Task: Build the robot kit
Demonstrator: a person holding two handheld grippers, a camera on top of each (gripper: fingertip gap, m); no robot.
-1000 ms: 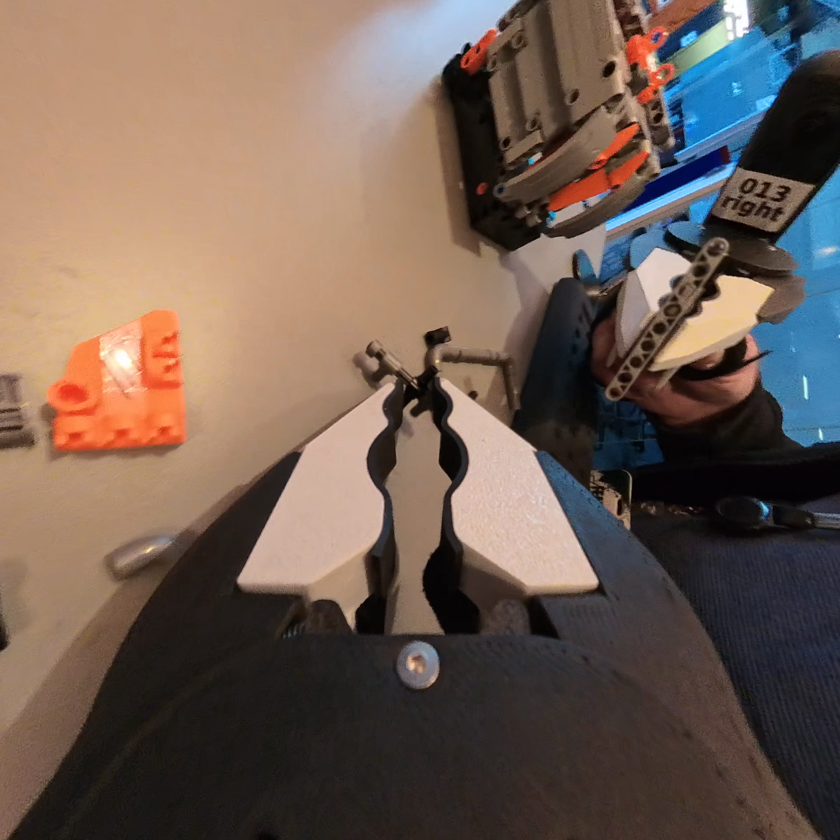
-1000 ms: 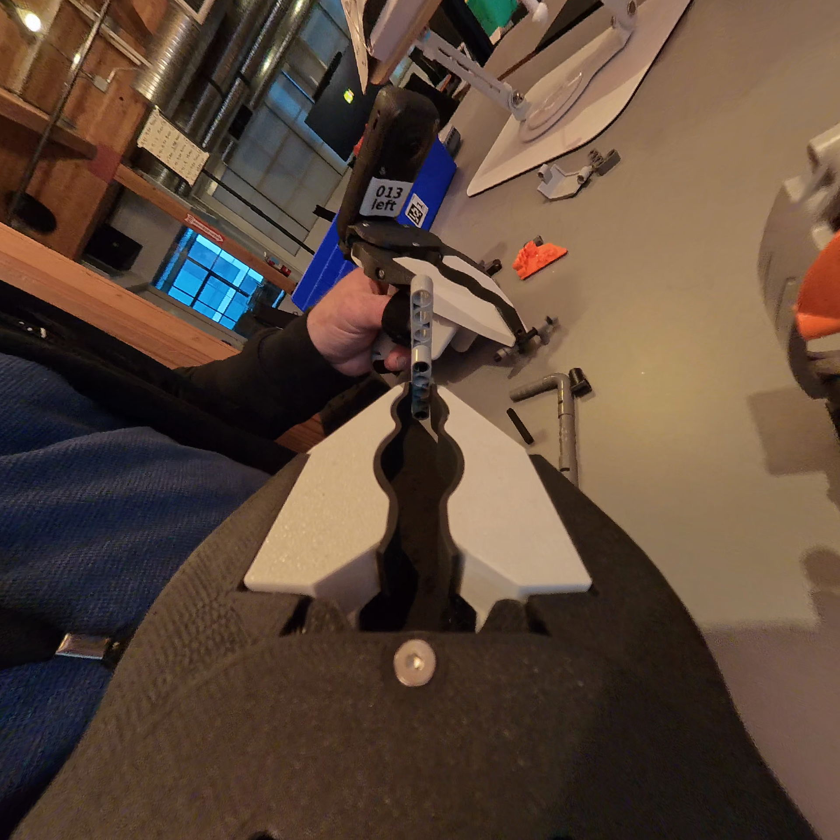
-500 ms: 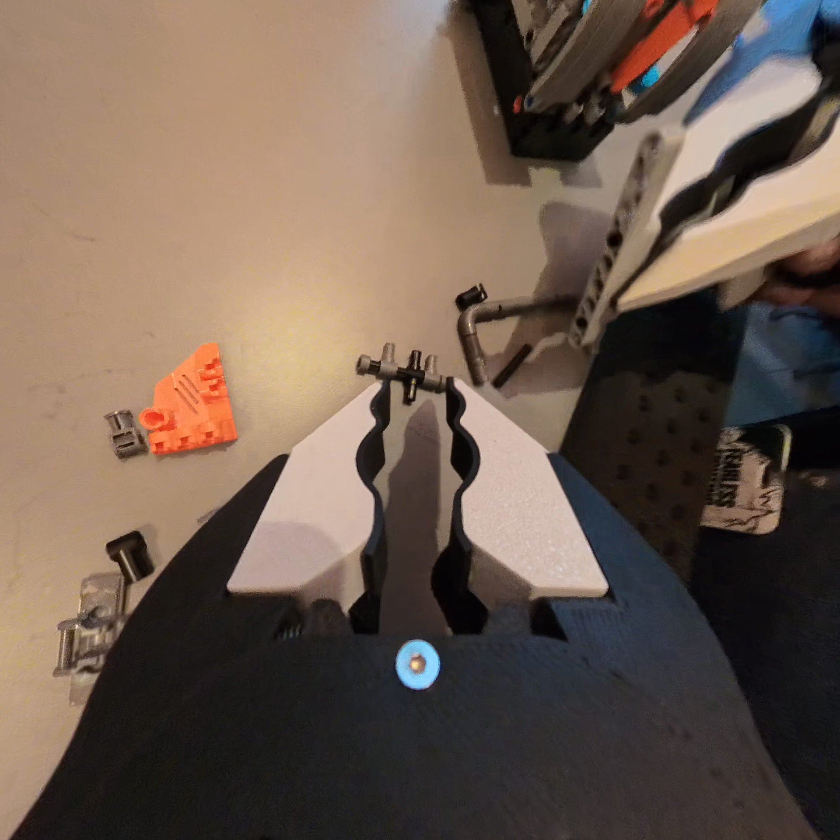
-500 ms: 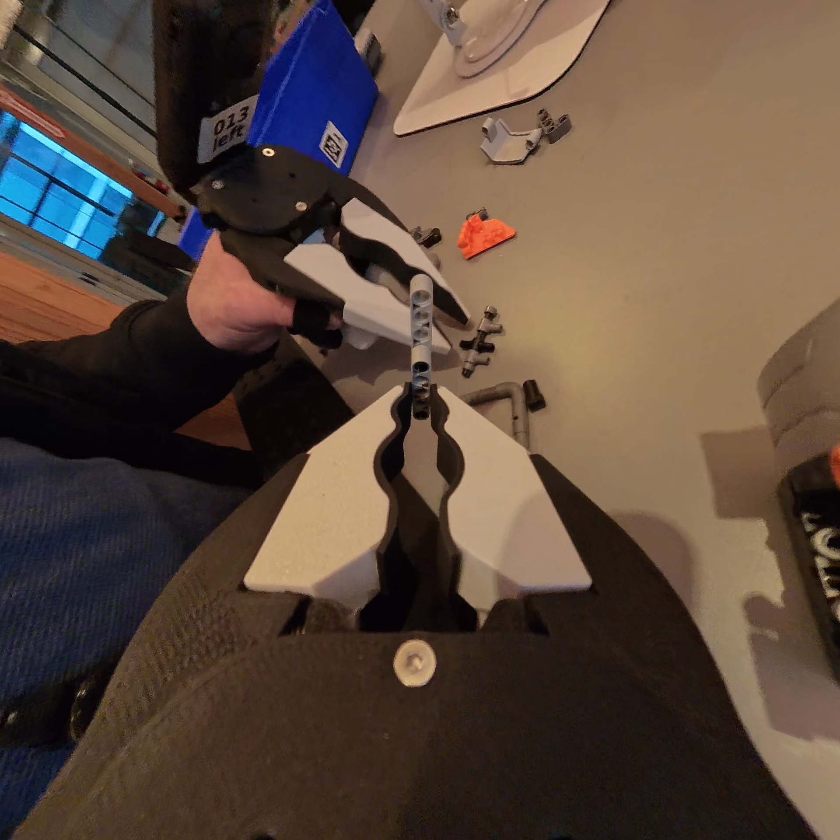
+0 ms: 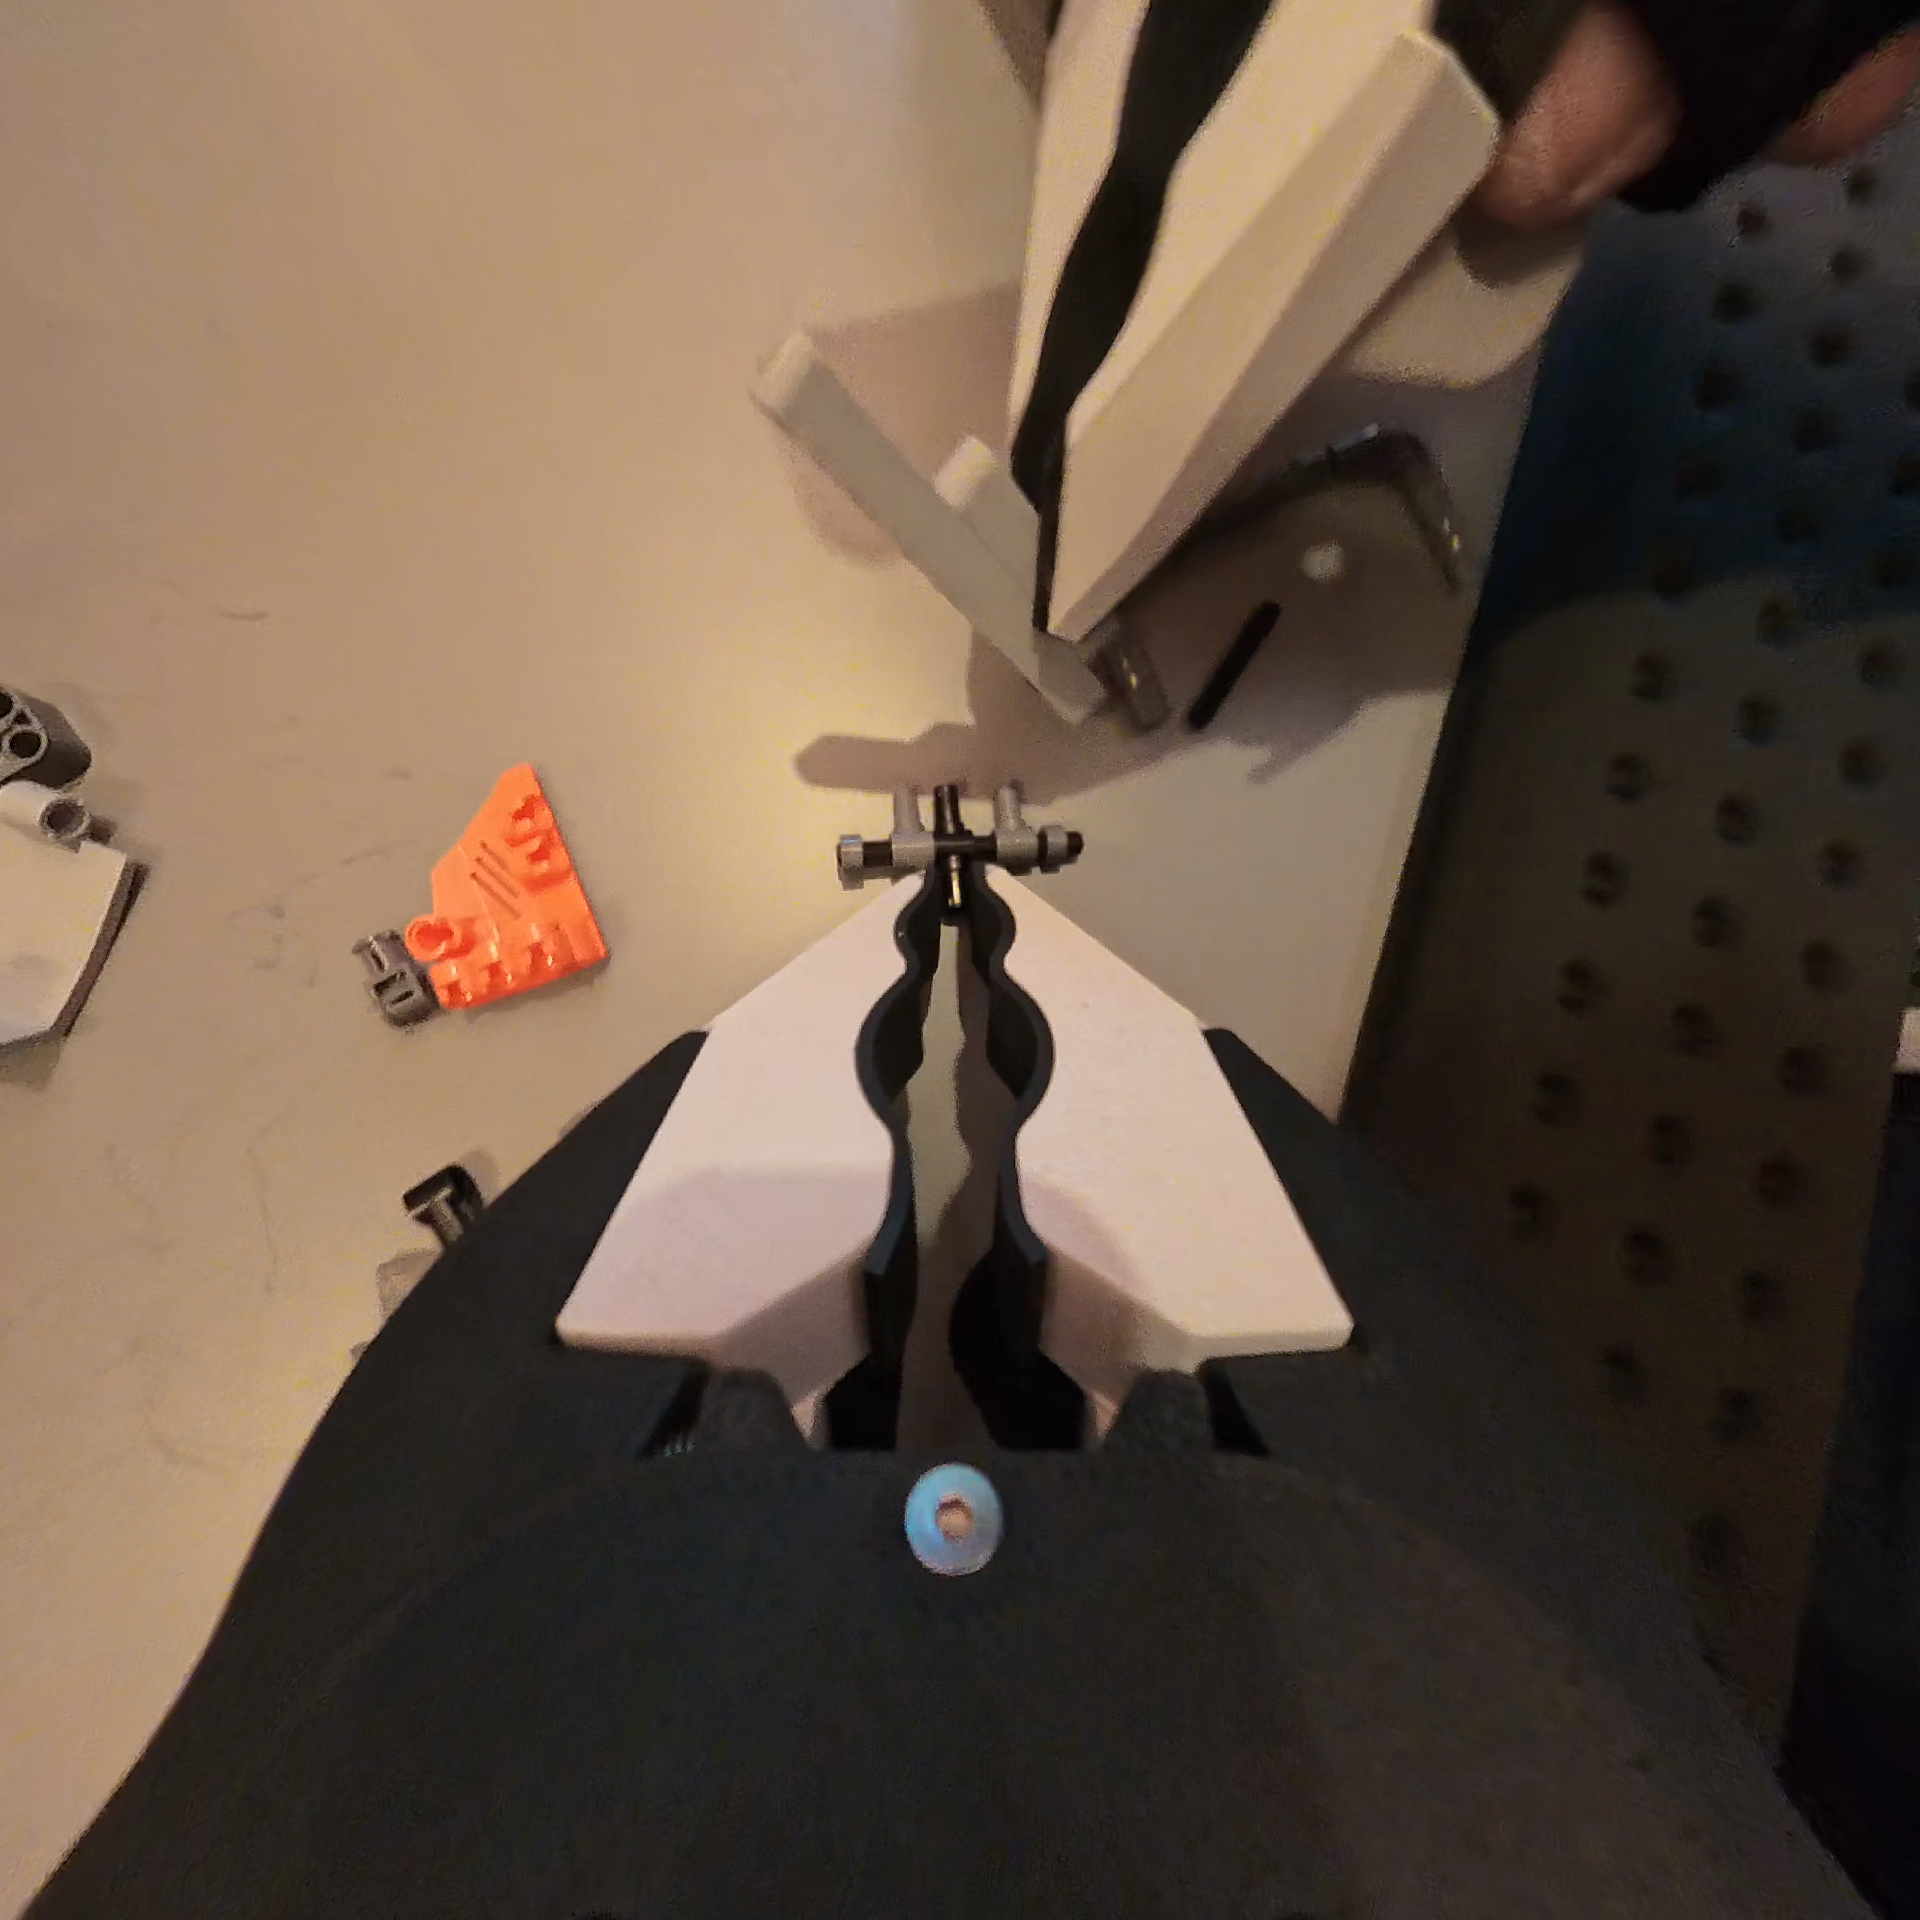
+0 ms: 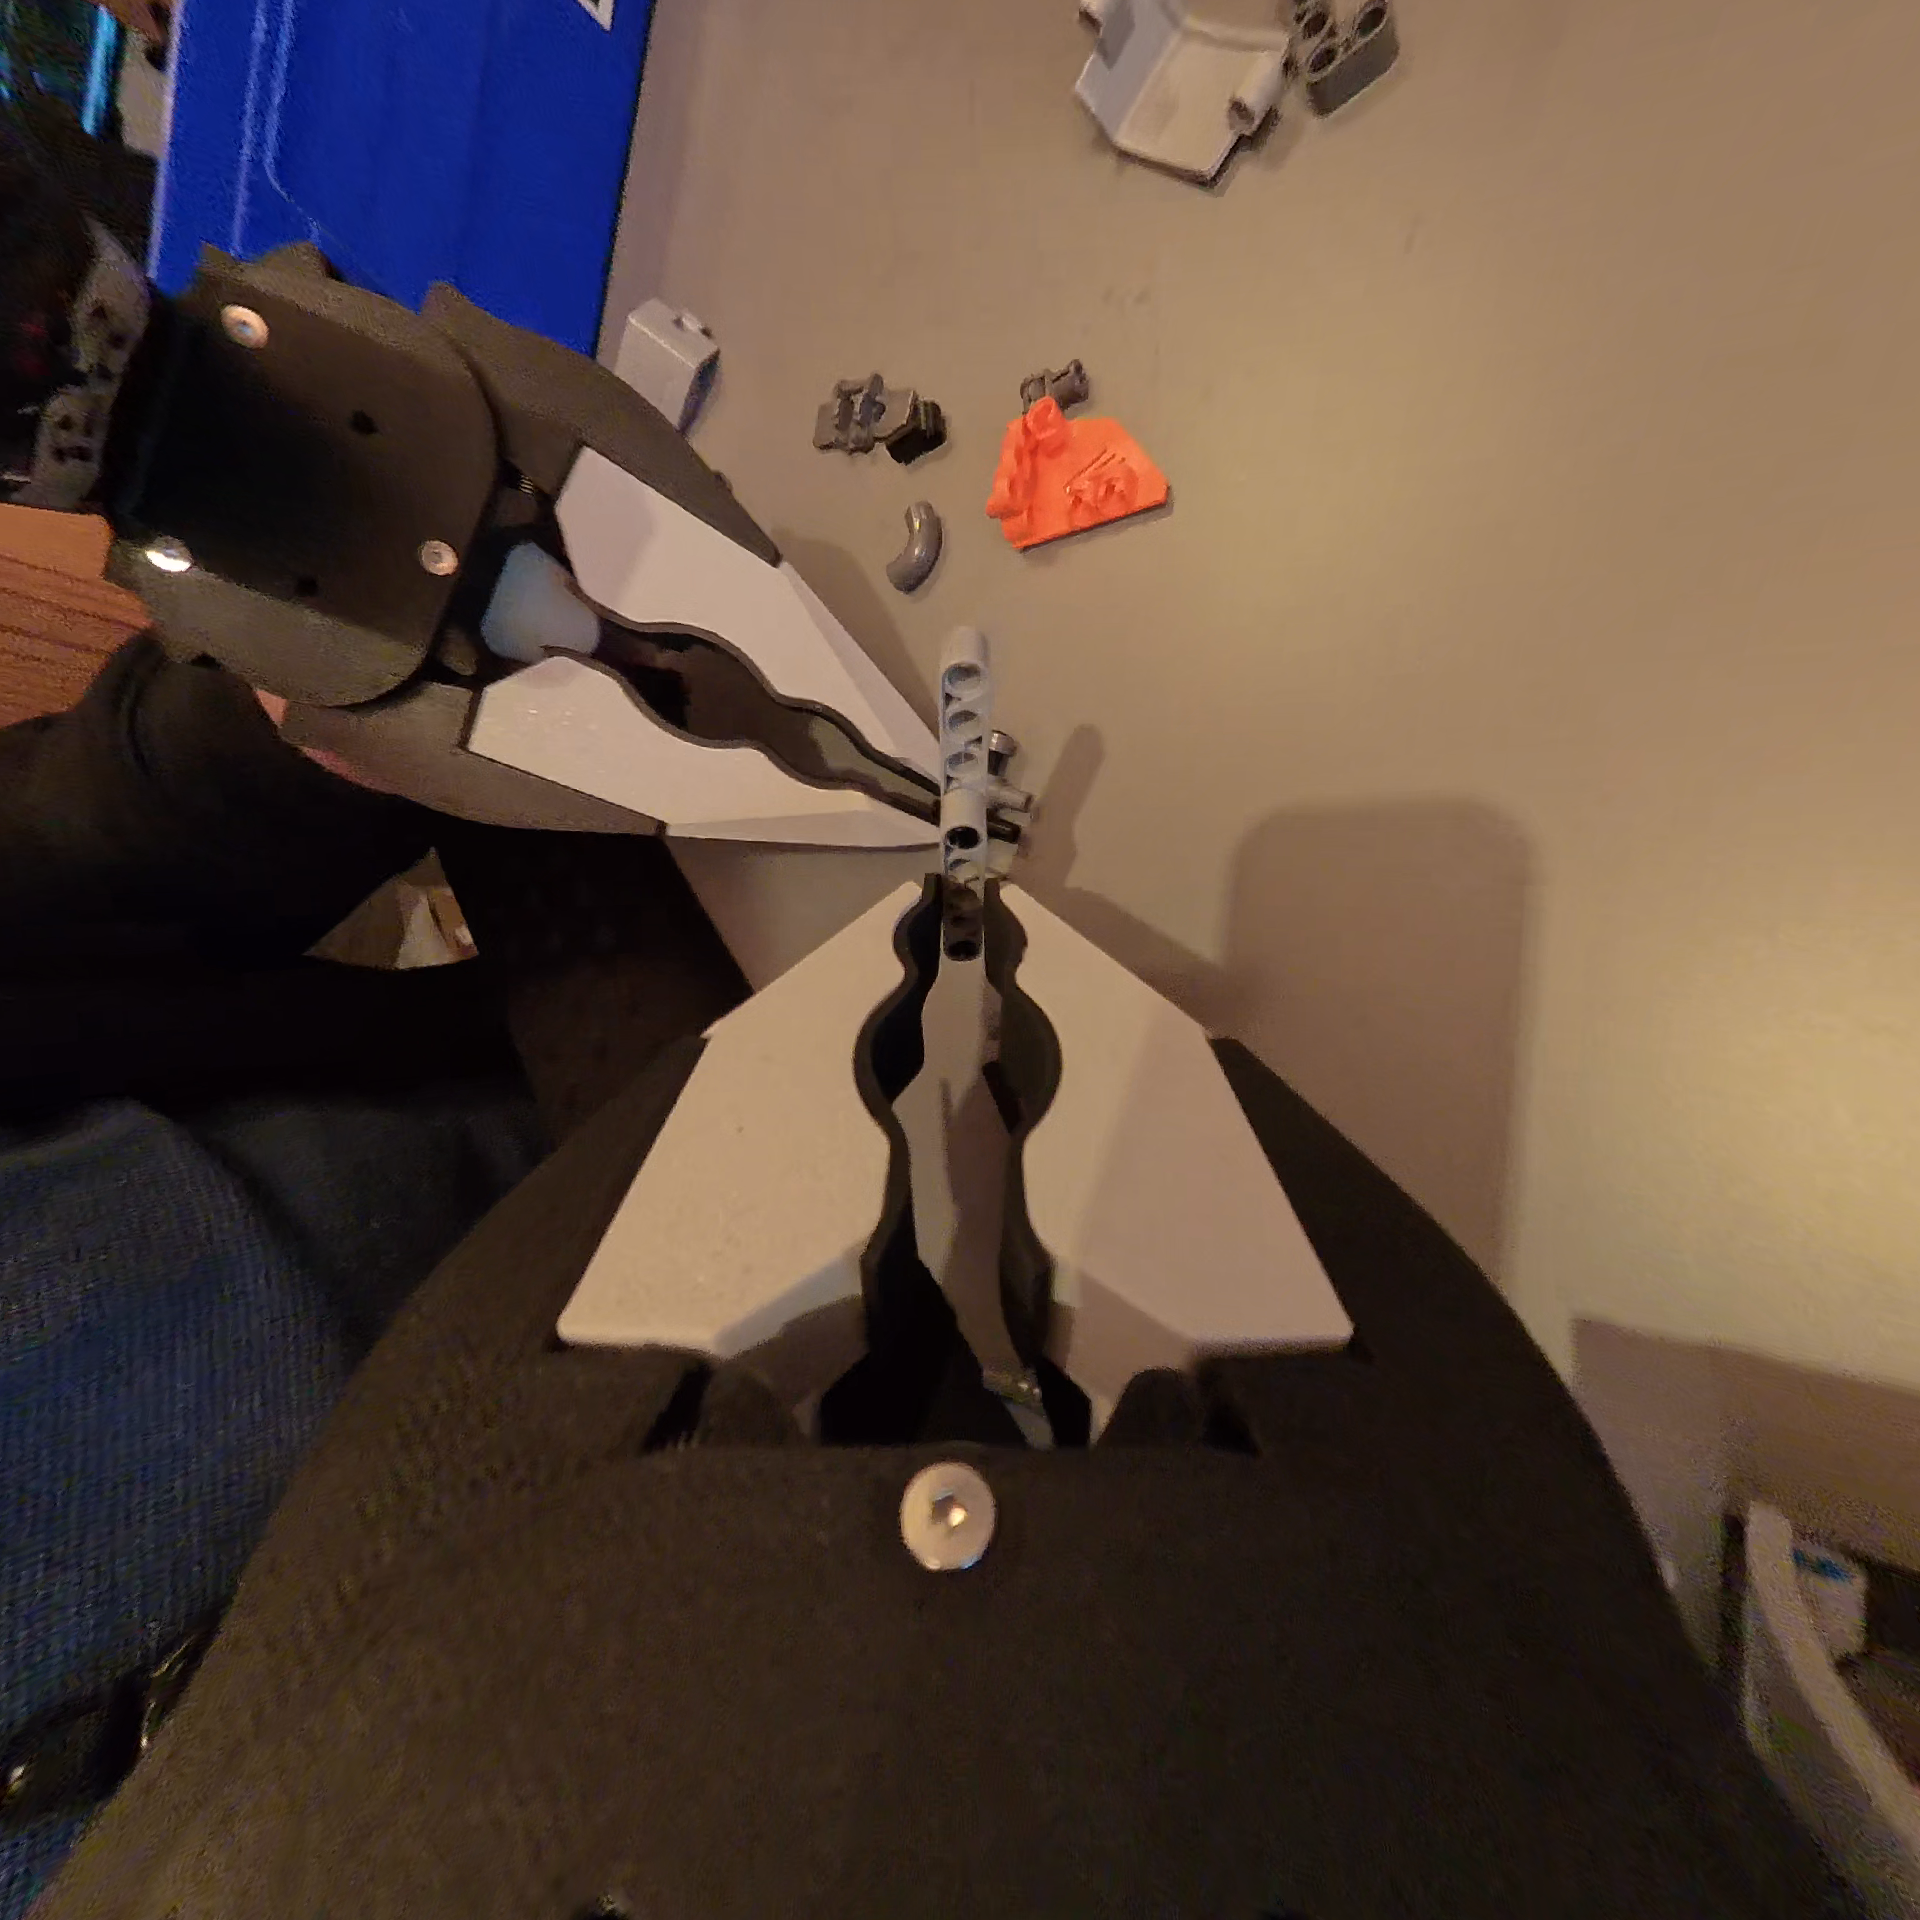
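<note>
My left gripper (image 5: 951,894) is shut on a small grey and black pin connector (image 5: 956,844) held crosswise at its tips. My right gripper (image 6: 961,904) is shut on a light grey perforated beam (image 6: 966,758) that sticks out past its tips. In the left wrist view the right gripper (image 5: 1060,634) comes in from the upper right with the beam (image 5: 914,530) just above the connector. In the right wrist view the left gripper (image 6: 925,800) comes in from the left, its tips and connector (image 6: 1008,800) right behind the beam. Contact between the two parts cannot be told.
On the beige table (image 5: 416,364) lie an orange angled panel (image 5: 509,914), also in the right wrist view (image 6: 1075,483), small dark grey connectors (image 6: 873,416), a grey elbow (image 6: 914,545), a light grey panel (image 6: 1174,83) and a bent grey axle (image 5: 1392,488). A blue box (image 6: 395,145) stands at the table's left. My right fingertips sit around 5 cm from my left ones.
Both grippers have come close together low over the table. The beam now stands right by the pin connector, where a second ago they were well apart. Both stay shut on their parts.
</note>
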